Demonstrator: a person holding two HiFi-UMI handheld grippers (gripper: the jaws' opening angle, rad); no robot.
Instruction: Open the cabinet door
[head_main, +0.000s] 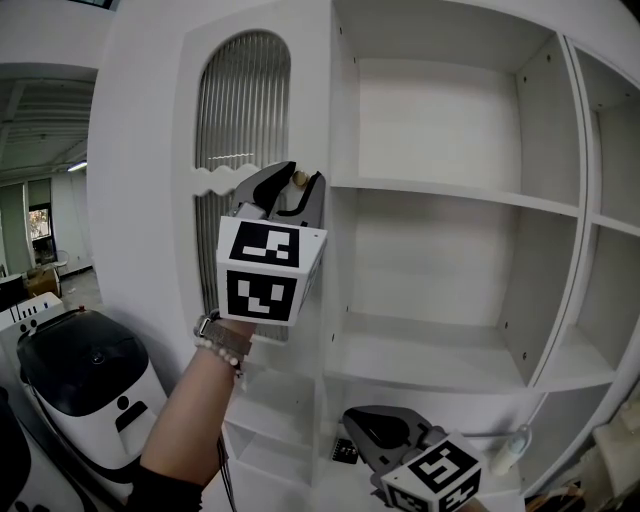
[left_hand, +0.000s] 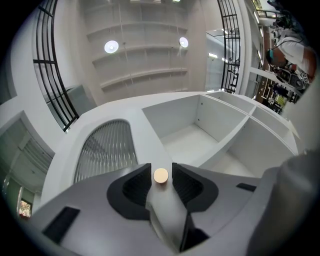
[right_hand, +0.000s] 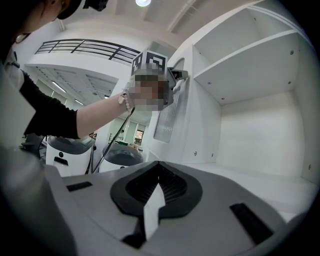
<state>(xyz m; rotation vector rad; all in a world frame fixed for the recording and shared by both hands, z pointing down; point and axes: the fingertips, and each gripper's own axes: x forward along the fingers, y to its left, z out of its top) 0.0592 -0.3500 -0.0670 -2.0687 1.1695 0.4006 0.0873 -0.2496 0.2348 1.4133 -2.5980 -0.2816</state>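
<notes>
Two grippers. Head view places the left gripper (head_main: 300, 180) at the open cabinet door (head_main: 150, 200), toward 10 o'clock. Its own view reveals fingers spread around the wooden knob (left_hand: 160, 175). The right gripper (right_hand: 159, 167) shows fingers pressed together.

My left gripper (head_main: 303, 183) has its jaws either side of the small round wooden knob (head_main: 298, 179) on the white cabinet door (head_main: 140, 150) with an arched ribbed-glass panel. My right gripper (head_main: 372, 428) sits low before the white shelves (head_main: 450, 192).

Bright, even overhead light; fisheye edges darkly vignetted.
</notes>
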